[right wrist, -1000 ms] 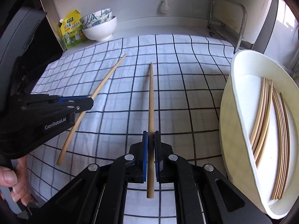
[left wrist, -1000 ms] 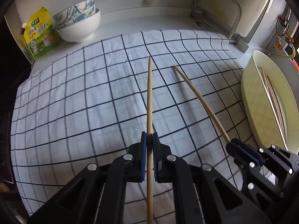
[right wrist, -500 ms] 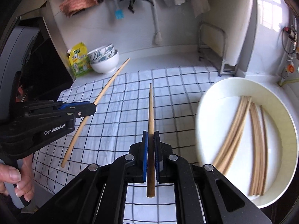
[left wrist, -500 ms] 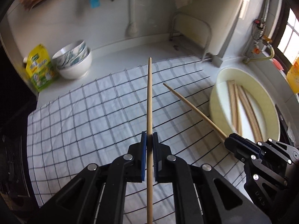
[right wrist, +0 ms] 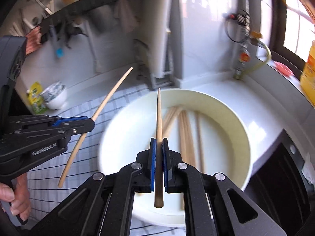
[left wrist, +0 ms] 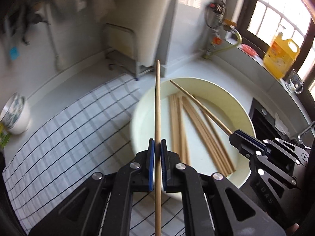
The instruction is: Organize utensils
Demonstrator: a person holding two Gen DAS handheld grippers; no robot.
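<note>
the white bench [left wrist: 232,74] carries a checked cloth [left wrist: 65,129] across its left part and a cream oval dish [left wrist: 141,122] toward its right edge, the dish overlapping the cloth's right border. stacked white bowls [left wrist: 14,114] stand at the back left corner, a yellow jug [left wrist: 281,57] on the sill past the right edge. several loose chopsticks [left wrist: 198,129] lie in the dish. the left gripper [left wrist: 157,151] has its fingers clamped on a pale chopstick [left wrist: 157,106], held in the air over the dish's left rim. the right gripper [right wrist: 159,153] has its fingers closed on a darker chopstick [right wrist: 158,125], raised above the dish's middle.
</note>
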